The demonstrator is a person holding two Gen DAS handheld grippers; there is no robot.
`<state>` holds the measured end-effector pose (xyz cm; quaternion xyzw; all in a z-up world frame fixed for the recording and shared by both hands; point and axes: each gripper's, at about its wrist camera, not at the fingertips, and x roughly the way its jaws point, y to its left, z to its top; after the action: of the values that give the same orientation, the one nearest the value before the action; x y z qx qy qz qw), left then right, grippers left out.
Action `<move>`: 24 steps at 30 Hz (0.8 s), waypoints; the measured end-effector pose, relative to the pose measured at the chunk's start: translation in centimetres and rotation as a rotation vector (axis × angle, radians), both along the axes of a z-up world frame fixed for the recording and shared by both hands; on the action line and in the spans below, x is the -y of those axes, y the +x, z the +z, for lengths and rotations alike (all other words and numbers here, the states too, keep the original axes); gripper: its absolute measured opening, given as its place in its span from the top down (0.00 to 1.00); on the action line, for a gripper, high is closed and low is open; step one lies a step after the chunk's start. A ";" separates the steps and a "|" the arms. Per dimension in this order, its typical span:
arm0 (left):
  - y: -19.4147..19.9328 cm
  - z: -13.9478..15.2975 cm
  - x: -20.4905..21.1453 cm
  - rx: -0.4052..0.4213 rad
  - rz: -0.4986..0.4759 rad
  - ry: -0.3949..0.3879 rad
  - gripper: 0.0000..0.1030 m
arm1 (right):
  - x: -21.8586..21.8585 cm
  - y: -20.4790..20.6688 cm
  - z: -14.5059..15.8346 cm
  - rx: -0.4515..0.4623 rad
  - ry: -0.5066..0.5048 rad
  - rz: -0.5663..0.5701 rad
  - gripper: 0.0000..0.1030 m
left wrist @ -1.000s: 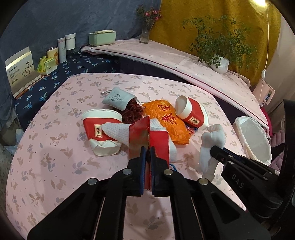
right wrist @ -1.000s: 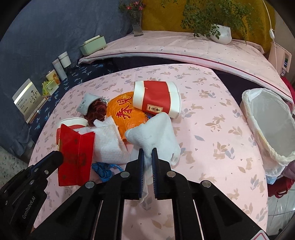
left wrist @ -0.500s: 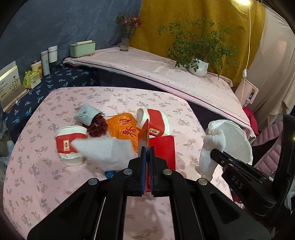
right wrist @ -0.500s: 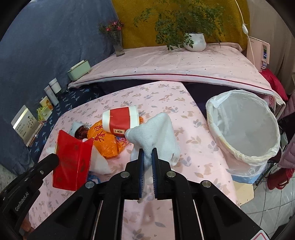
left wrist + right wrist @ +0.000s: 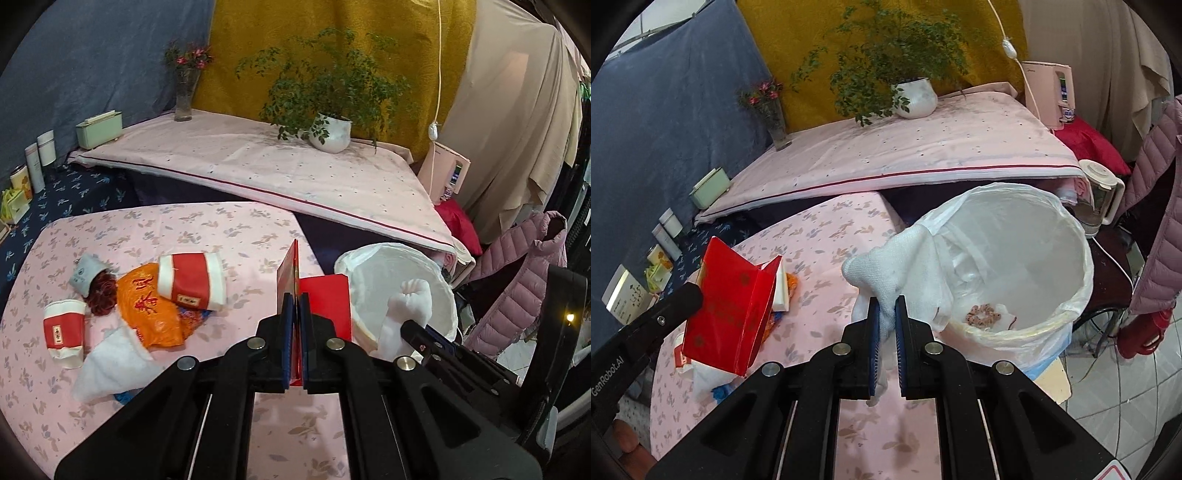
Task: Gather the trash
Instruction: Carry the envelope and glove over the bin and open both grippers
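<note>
Both grippers now nearer bin (image 5: 1071, 229); left gripper (image 5: 294, 332) clamps red envelope (image 5: 325, 302), right gripper (image 5: 886, 332) (pinched) white cloth (image 5: 897, 258)

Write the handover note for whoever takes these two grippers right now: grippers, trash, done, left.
Left gripper: shut on the folded red paper envelope, held above the pink floral table near its bin-side edge.
Right gripper: shut on the crumpled white cloth, at the near rim of the white-lined trash bin.
Done: a few scraps lie in the bin.
Left: drop both items; then collect two red-and-white paper cups, orange plastic bag, white tissue, grey pouch.
</note>
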<state>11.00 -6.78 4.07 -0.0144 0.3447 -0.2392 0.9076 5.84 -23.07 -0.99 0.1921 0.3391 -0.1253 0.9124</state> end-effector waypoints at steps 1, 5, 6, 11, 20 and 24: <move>0.1 0.0 0.7 -0.001 -0.012 -0.002 0.97 | 0.7 -0.1 -0.1 0.001 0.002 -0.012 0.92; 0.5 -0.3 4.3 -0.021 -0.074 -0.019 0.97 | 3.6 -0.4 -0.3 0.002 0.004 -0.056 0.92; 0.6 -0.4 5.3 -0.022 -0.090 -0.020 0.97 | 4.3 -0.5 -0.3 0.001 0.004 -0.066 0.92; 1.8 -1.4 9.1 -0.052 -0.156 -0.032 0.97 | 7.3 -0.6 -1.0 -0.008 0.004 -0.111 0.92; 3.6 -3.1 14.1 -0.086 -0.212 -0.009 0.97 | 10.8 0.0 -2.5 -0.031 0.022 -0.153 0.92; 4.5 -4.0 15.1 -0.121 -0.204 -0.010 0.88 | 11.5 0.6 -3.0 -0.037 0.025 -0.166 0.85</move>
<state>15.49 -21.86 0.11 0.0016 0.3974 -0.3308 0.8559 6.42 -34.54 -4.01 0.2286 0.3402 -0.1999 0.8900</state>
